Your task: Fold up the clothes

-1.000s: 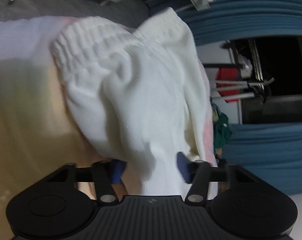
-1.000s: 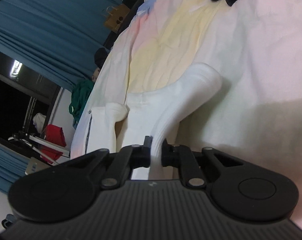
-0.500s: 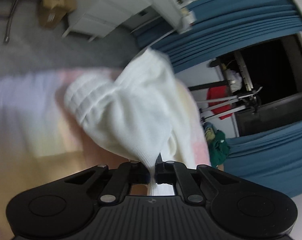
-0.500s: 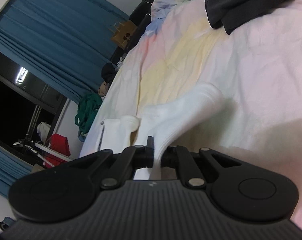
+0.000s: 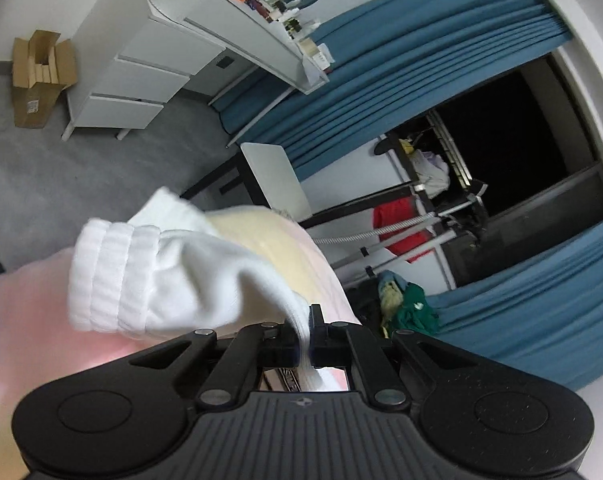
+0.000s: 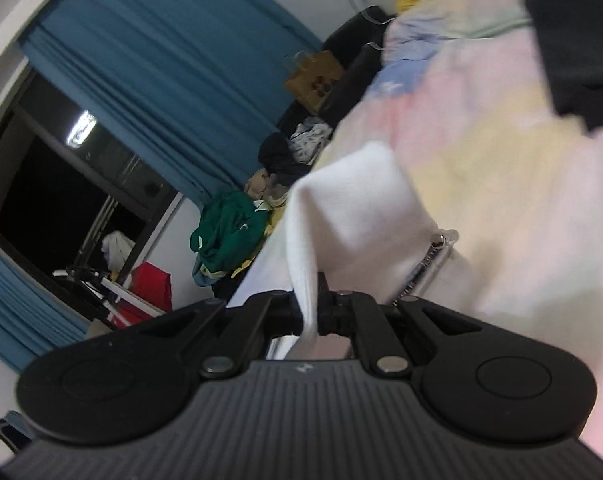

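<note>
My left gripper (image 5: 306, 334) is shut on a white ribbed sock (image 5: 153, 276) and holds it in the air above the pastel bedspread (image 5: 29, 312); its ribbed cuff hangs to the left. My right gripper (image 6: 310, 312) is shut on white sock fabric (image 6: 353, 208), lifted off the pastel bedspread (image 6: 501, 184). I cannot tell whether both grippers hold the same sock. A metal part of the other gripper (image 6: 429, 258) shows just right of the fabric.
A black garment (image 6: 577, 60) lies on the bed at the upper right. Off the bed edge are a green clothes pile (image 6: 229, 224), blue curtains (image 5: 401, 60), a white drawer unit (image 5: 141, 68), a cardboard box (image 5: 41, 76) and grey floor.
My left gripper closed on the sock and lifted it. Both grippers rose from the bed, carrying the white fabric up, and the views tilted towards the room.
</note>
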Demonstrator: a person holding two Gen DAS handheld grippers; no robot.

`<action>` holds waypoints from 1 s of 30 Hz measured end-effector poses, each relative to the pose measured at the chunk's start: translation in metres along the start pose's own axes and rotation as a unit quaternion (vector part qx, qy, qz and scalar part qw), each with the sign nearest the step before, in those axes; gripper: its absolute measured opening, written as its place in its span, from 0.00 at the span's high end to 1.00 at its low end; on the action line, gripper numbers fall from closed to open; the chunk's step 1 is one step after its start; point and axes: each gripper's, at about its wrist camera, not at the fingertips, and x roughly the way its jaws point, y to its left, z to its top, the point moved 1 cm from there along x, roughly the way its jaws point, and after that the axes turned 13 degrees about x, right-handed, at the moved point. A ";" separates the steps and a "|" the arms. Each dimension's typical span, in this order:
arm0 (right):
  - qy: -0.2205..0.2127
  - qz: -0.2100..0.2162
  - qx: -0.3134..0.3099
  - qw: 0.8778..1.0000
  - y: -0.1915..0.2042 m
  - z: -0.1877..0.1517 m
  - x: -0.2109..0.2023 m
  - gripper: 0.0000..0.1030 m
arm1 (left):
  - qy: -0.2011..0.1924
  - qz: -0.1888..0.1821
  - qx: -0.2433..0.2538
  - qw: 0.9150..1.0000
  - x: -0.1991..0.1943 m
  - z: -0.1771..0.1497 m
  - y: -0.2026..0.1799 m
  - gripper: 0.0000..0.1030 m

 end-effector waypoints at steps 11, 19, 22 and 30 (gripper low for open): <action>0.025 -0.037 -0.138 0.989 0.045 -0.053 0.233 0.94 | 0.050 0.095 0.073 0.992 0.247 0.022 -0.005 0.94; 0.048 -0.022 -0.108 0.993 0.013 -0.069 0.243 0.75 | 0.063 0.077 0.108 0.989 0.265 0.016 0.003 0.63; 0.055 -0.004 -0.076 0.996 0.008 -0.067 0.218 0.56 | 0.056 0.042 0.109 0.992 0.240 0.012 0.002 0.33; 0.048 0.046 0.029 0.997 -0.044 -0.083 0.104 0.32 | 0.031 -0.065 -0.017 0.997 0.139 -0.049 0.050 0.00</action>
